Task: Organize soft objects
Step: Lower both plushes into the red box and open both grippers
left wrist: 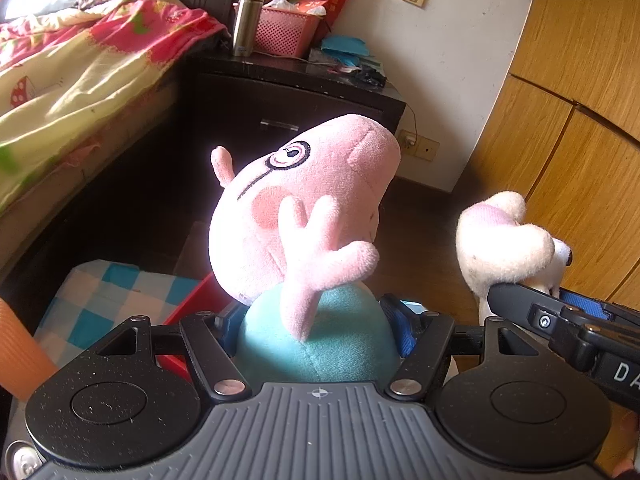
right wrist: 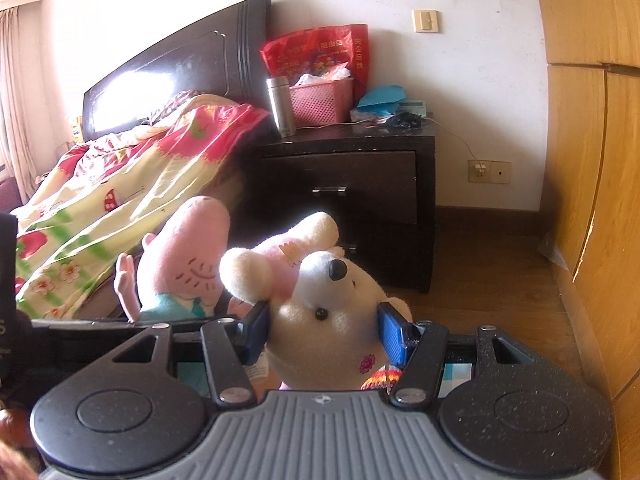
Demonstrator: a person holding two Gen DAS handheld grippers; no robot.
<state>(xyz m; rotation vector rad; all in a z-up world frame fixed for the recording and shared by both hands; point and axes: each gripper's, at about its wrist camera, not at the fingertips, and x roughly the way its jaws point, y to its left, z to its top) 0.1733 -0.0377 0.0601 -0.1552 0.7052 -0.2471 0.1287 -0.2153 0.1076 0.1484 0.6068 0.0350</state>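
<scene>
1. While both tools are loaded, my left gripper (left wrist: 316,332) is pinching the pink pig plush (left wrist: 304,200) by its teal body; the blue pads press in from both sides.
2. My right gripper (right wrist: 324,330) is pinching the white bear plush (right wrist: 332,304) across its head, one pad against each cheek.
3. Both toys are held in the air, well above the wooden floor (right wrist: 500,300), with nothing supporting them but the pads.
4. Orientation: the pig's long axis runs away from my left tool, head outermost, snout tilted up and to the right. The bear's snout points up and away from my right tool, one ear toward the pig.
5. Relation that matters: the two toys are side by side, pig to the left, bear just beside it on the right. The tools are close, so I judge a collision risk if either swings inward.
6. Candidate destinations: a checked blue-and-white cloth (left wrist: 100,296) and a red edge (left wrist: 200,300) lie below my left tool, nearer that hand. I cannot tell whether that is a container.
7. Background: bed (right wrist: 120,184) to the left, dark nightstand (right wrist: 352,184) ahead.
</scene>
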